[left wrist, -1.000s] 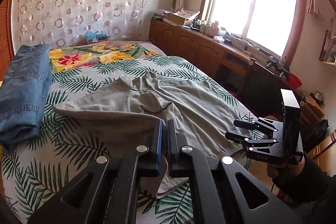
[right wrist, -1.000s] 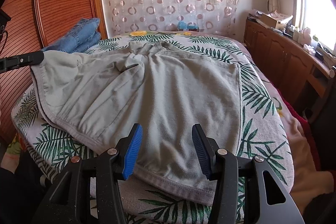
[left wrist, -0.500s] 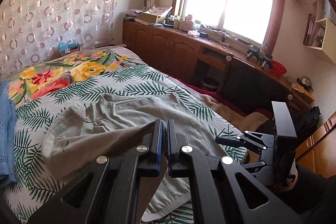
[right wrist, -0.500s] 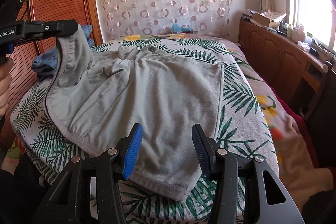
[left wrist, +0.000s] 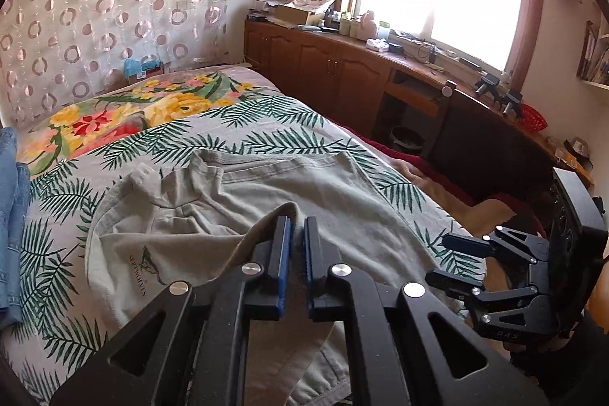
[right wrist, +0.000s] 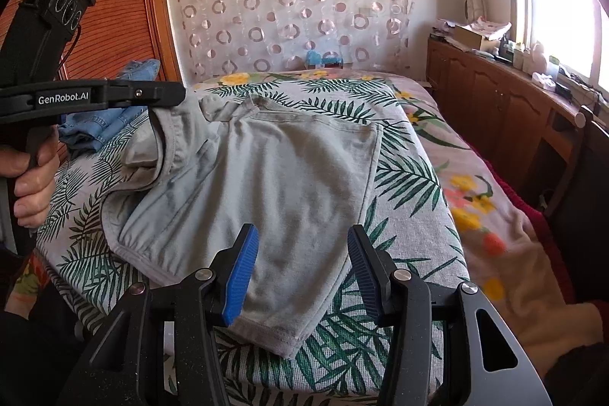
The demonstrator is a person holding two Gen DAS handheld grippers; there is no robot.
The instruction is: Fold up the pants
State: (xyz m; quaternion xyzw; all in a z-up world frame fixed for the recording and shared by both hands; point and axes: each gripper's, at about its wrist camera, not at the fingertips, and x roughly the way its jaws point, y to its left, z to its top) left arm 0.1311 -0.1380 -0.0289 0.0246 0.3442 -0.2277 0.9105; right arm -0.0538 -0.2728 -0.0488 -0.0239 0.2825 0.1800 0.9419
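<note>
Grey pants (left wrist: 304,189) lie on the palm-leaf bedspread (left wrist: 266,132), one leg lifted and carried over the other. My left gripper (left wrist: 298,221) hovers above them; its jaws are opening, a narrow gap shows between the blue pads, and the leg's hem still drapes over the left finger. From the right wrist view that gripper (right wrist: 179,96) is at the upper left, with the pants (right wrist: 274,170) hanging from its tip. My right gripper (right wrist: 302,234) stands open just above the lower leg end, holding nothing. It also shows at the right as the right gripper (left wrist: 437,259).
Folded blue jeans (left wrist: 11,215) lie at the bed's left side by a wooden wardrobe (right wrist: 114,6). Wooden cabinets (left wrist: 335,71) with clutter run under the window to the right. A person's hand (right wrist: 30,177) grips the left tool's handle.
The left gripper has swung the lifted pant leg rightward over the other leg, and its pads have parted a little. The right gripper has stayed put.
</note>
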